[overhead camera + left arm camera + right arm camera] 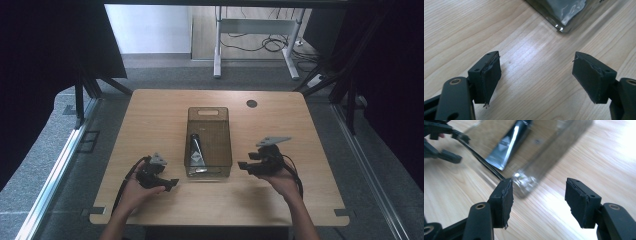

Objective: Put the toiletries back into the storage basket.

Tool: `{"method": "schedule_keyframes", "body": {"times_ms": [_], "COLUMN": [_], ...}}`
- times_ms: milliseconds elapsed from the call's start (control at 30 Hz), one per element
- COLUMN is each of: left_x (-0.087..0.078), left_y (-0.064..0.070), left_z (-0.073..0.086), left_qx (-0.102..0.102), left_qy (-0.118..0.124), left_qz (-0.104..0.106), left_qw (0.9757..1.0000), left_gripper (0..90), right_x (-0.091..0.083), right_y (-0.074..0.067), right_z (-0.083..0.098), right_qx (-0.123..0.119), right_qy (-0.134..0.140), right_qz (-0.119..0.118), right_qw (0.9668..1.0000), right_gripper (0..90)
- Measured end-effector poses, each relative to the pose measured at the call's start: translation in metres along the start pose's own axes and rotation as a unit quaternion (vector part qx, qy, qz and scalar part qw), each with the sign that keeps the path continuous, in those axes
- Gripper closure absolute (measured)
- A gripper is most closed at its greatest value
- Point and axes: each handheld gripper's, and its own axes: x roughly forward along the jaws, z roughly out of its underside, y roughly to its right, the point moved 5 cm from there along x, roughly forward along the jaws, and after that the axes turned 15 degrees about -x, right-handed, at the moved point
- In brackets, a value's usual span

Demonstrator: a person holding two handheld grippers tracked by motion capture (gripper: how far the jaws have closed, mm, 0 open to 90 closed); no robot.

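One tube (196, 148) lies lengthwise in bin (223, 121).

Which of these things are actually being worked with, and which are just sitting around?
In use:
clear bin
dark tube lying in it
left gripper, open
right gripper, open

Lying about:
white desk frame
floor cables

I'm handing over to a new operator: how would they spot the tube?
Find the wooden table, then the clear bin at its centre. The tube lies flat inside, at the near end: dark and glossy, cap pointing away, the bin's sole content.
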Motion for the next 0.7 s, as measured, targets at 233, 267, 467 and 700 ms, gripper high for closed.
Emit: {"method": "schedule_keyframes", "body": {"times_ms": [233,267,467,700], "left_x": [0.001,0.001,0.003,0.005], "left_y": [0.001,0.002,0.003,0.005], "left_z": [0.0,0.0,0.0,0.001], "left_qx": [0.0,0.0,0.004,0.006], "left_qy": [0.0,0.0,-0.003,-0.003], "left_qz": [-0.005,-0.006,-0.009,-0.002], "left_qw": [1.0,1.0,0.9999,1.0], "left_gripper": [23.3,23.3,23.3,23.3], "right_x": [-0.015,-0.016,-0.021,-0.024], "right_y": [0.02,0.022,0.027,0.029], "right_z": [0.049,0.055,0.068,0.074], "right_qx": [0.037,0.041,0.05,0.044], "right_qy": [0.023,0.024,0.033,0.046], "right_qz": [0.025,0.029,0.039,0.06], "right_qw": [0.9987,0.9984,0.9975,0.9962], "right_gripper": [40.1,40.3,41.1,38.1]}}
